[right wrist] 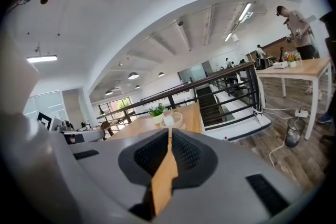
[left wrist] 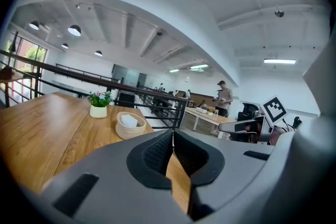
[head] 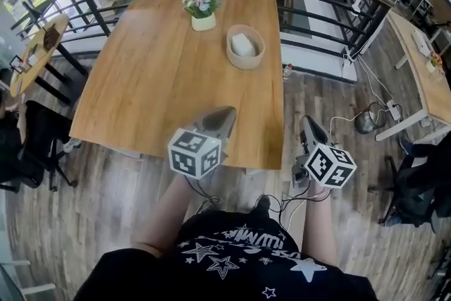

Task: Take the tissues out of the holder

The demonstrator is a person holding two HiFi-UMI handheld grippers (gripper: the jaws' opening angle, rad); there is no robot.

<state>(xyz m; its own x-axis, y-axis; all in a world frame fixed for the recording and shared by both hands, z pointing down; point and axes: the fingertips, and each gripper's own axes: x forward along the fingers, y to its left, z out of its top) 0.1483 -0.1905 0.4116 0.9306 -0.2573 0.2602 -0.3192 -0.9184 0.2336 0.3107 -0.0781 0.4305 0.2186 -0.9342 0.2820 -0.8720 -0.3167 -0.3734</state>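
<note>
Left claw and right claw closed, empty; white tissues sit in round tan holder.

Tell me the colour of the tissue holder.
The holder is light tan, with white tissues inside; the head view shows it best.

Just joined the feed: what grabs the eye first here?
The big wooden table fills the head view, carrying a round holder with white tissues toward its far right and a small potted plant just left of it. The left hand-held gripper and right hand-held gripper hover shut and empty by the near edge, well short of the holder.
</note>
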